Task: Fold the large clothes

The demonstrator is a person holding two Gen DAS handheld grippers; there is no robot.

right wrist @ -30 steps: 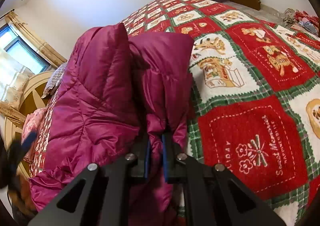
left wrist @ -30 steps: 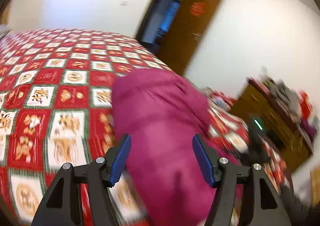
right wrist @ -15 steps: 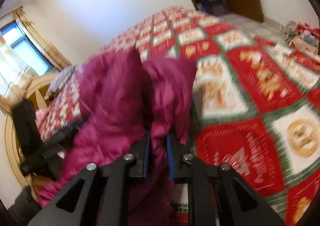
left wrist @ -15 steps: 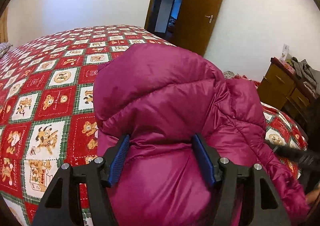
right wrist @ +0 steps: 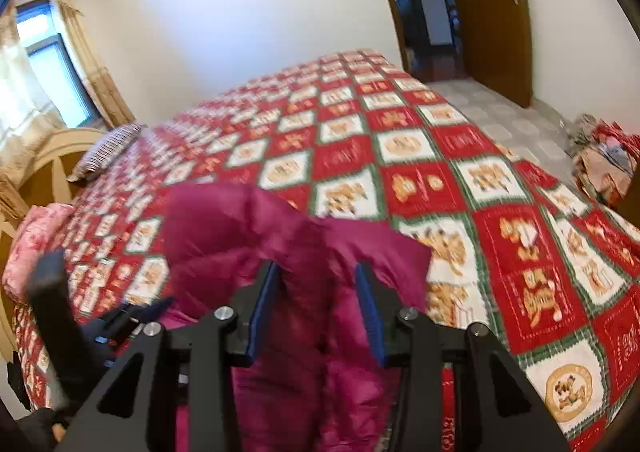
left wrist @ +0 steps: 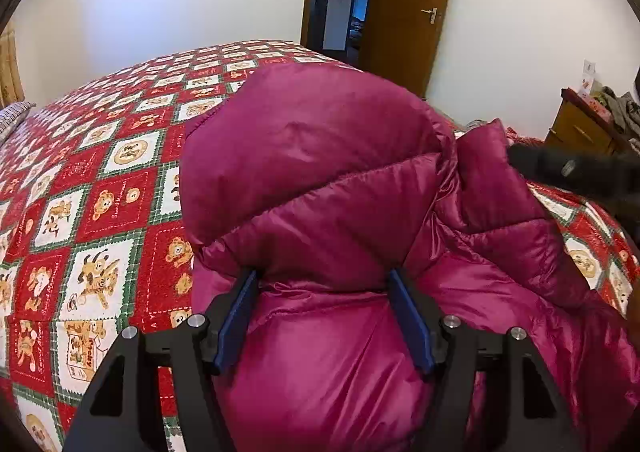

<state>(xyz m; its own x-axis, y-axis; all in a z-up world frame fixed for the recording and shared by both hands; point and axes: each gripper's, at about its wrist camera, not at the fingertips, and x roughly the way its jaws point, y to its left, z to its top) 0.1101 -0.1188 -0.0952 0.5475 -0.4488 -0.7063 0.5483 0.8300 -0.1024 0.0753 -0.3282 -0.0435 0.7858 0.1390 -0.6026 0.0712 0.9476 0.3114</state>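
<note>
Magenta and glossy, a puffy down jacket (left wrist: 320, 188) lies heaped on the bedspread (left wrist: 100, 192), a red, white and green patchwork of cartoon animals that covers the bed. Seen from the left wrist camera, the left gripper (left wrist: 324, 312) has its blue-padded fingers (left wrist: 236, 316) spread wide, and a rounded fold of the jacket bulges up between and ahead of them, unpinched. To that gripper's right the jacket's quilted panels slump toward the bed edge, where the other tool shows as a dark blur. Through the right wrist camera, the right gripper (right wrist: 320, 308) is likewise parted, its pads either side of a raised ridge of jacket without squeezing it. Beyond both tools stands a brown wooden door (left wrist: 408, 8), partly ajar, and off the right gripper's left a striped pillow (right wrist: 106, 150) rests near the headboard.
</note>
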